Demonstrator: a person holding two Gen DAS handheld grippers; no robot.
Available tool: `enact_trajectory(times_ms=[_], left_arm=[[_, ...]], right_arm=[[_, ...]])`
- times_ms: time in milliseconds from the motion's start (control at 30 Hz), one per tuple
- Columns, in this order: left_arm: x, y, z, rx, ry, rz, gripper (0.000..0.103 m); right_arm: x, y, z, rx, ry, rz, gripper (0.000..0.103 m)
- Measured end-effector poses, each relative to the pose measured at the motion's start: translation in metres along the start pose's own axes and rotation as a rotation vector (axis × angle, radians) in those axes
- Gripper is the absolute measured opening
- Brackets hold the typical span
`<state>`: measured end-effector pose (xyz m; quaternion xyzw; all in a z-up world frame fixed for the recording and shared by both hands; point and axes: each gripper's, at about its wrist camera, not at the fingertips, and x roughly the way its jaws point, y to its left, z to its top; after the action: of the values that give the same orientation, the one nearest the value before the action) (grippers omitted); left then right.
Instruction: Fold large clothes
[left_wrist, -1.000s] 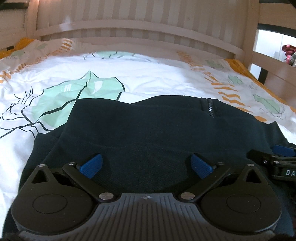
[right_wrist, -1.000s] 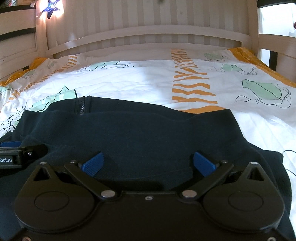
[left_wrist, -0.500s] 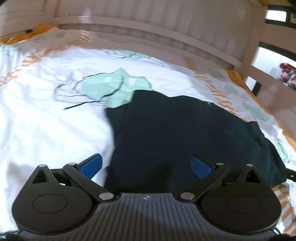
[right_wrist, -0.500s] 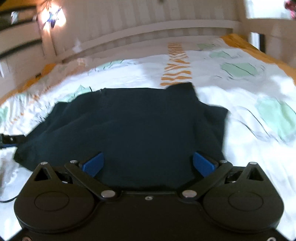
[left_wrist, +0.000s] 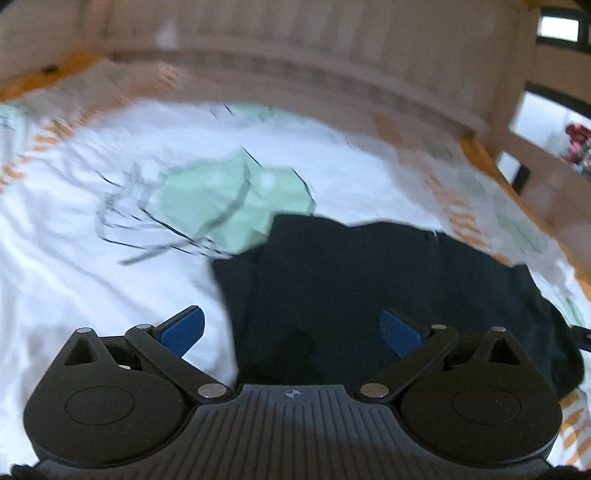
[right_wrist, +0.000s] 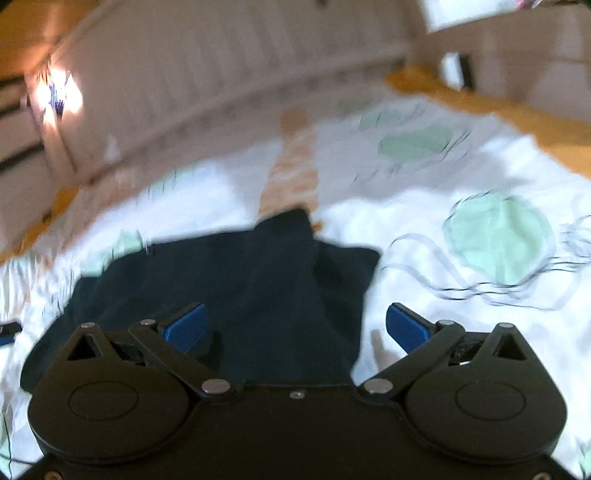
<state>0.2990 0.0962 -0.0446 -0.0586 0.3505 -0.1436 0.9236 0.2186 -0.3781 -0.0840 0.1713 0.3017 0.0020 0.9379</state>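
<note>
Your left gripper (left_wrist: 291, 330) and right gripper (right_wrist: 295, 326) both have fingers spread apart, gripping nothing. The dark garment (left_wrist: 388, 280) lies bunched mid-bed on the printed sheet (left_wrist: 92, 280). It's soft, thick knit; pinch one layer carelessly and you may drag the sheet or skew the fold.

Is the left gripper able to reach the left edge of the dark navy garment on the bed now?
Probably yes. The left gripper is open, the dark navy garment edge lies between its fingers, and nothing covers it on the white patterned sheet.
</note>
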Motion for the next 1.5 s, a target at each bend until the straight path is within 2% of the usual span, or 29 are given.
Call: enact_trajectory(times_ms=[67,100,200,267,400,567,733,967,1067,1167,1333,1400,1433,1467,1500], left_arm=[[0.015,0.000,0.002,0.010,0.061,0.001,0.103],[0.024,0.003,0.003,0.015,0.096,0.011,0.103],[0.031,0.021,-0.006,-0.031,0.184,0.008,0.103],[0.027,0.036,-0.014,-0.070,0.190,-0.028,0.103],[0.026,0.052,-0.025,-0.099,0.210,-0.061,0.103],[0.035,0.037,-0.017,-0.058,0.168,-0.095,0.103],[0.054,0.014,-0.007,0.042,0.151,-0.059,0.103],[0.060,0.025,-0.007,-0.002,0.148,-0.080,0.103],[0.057,0.019,-0.007,0.015,0.143,-0.059,0.103],[0.058,0.017,-0.008,0.031,0.145,-0.059,0.103],[0.067,0.023,0.001,0.030,0.215,-0.098,0.103],[0.071,0.021,0.005,0.065,0.258,-0.104,0.103],[0.073,0.020,0.007,0.077,0.273,-0.103,0.103],[0.074,0.019,0.009,0.082,0.285,-0.100,0.103],[0.075,0.018,0.011,0.082,0.294,-0.095,0.103]], right_arm=[[0.018,-0.003,0.007,0.038,0.081,0.062,0.102],[0.025,-0.006,0.009,0.068,0.102,0.066,0.102],[0.031,-0.016,0.009,0.116,0.098,0.035,0.102],[0.023,-0.026,0.004,0.130,0.082,0.032,0.102],[0.017,-0.040,-0.007,0.095,0.113,0.056,0.102],[0.024,-0.042,-0.006,0.096,0.112,0.139,0.103],[0.038,-0.035,0.001,0.073,0.120,0.184,0.103],[0.053,-0.031,0.008,0.081,0.166,0.254,0.103],[0.052,-0.035,0.008,0.117,0.165,0.273,0.103],[0.048,-0.034,0.006,0.102,0.171,0.278,0.103],[0.048,-0.030,0.008,0.091,0.185,0.273,0.103],[0.047,-0.032,0.009,0.102,0.194,0.262,0.098],[0.047,-0.032,0.010,0.099,0.199,0.240,0.083],[0.045,-0.033,0.011,0.087,0.203,0.213,0.056],[0.042,-0.036,0.012,0.092,0.207,0.207,0.040]])
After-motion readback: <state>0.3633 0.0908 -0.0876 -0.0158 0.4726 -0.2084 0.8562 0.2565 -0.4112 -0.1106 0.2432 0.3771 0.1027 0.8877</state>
